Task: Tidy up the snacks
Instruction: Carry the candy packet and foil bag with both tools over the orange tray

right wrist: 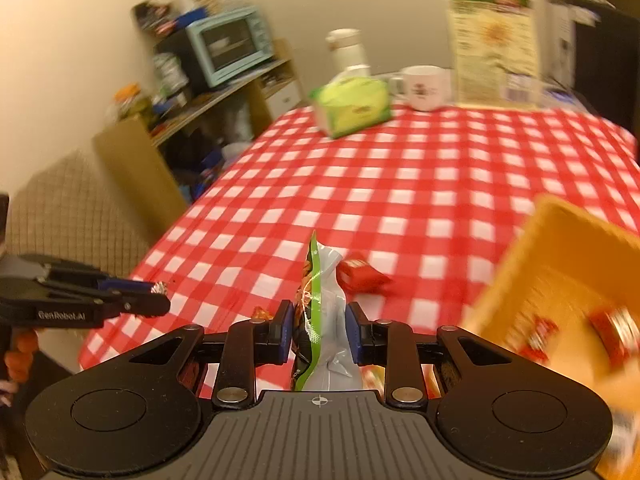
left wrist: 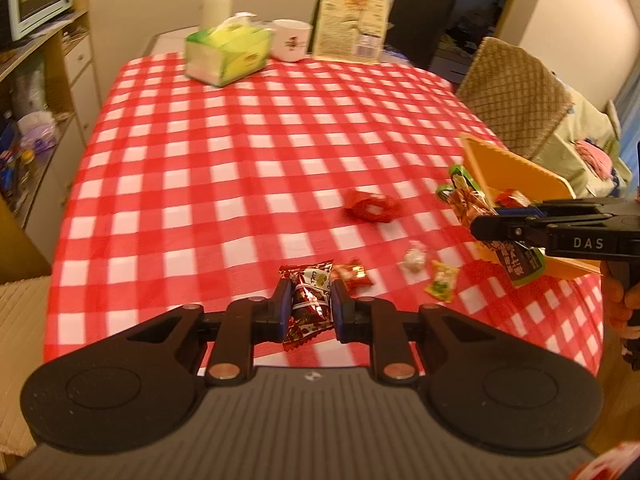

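A: What do we have in each gripper?

B: Our left gripper pinches a dark red snack packet between its blue pads, lifted over the near edge of the red-checked tablecloth. Our right gripper pinches a green and silver snack pouch, held on edge.

A: Where is the orange box?

B: In the left wrist view the orange box sits at about three o'clock, by the table's right edge, with red wrappers inside. The right gripper is just in front of it.

A: And the loose snacks?

B: On the cloth, a red wrapper lies near centre, toward two o'clock. A white candy and a green candy lie at about three o'clock, and a small red candy is just beside our left gripper. At twelve o'clock stand a tissue box, a white mug and a tall carton.
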A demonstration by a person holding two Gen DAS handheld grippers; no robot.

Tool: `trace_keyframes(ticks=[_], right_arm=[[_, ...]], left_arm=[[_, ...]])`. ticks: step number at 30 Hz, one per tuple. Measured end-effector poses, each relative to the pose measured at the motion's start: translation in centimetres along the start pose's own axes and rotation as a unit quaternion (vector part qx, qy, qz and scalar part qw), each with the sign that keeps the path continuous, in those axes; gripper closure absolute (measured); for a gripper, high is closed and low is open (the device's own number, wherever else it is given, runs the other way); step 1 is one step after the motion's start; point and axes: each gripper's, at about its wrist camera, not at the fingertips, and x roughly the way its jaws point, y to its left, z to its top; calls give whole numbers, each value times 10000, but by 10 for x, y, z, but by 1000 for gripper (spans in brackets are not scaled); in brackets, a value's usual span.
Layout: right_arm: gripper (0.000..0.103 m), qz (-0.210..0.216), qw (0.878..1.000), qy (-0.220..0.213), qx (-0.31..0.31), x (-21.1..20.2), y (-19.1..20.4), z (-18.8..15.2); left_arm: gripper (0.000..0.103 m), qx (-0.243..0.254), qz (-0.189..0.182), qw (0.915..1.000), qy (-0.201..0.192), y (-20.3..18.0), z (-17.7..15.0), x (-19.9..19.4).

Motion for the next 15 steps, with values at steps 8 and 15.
trace_keyframes(ticks=[8,15], right_arm=[[75,-327,9958,-256,811,-60,-33,-25],[74,-791,9866,-497,1339,-110,-63,-47]], left_arm=[[84,327,-272,9991,-42,-38,4,2],[84,618,-471,9969,-69,-77,7,6]])
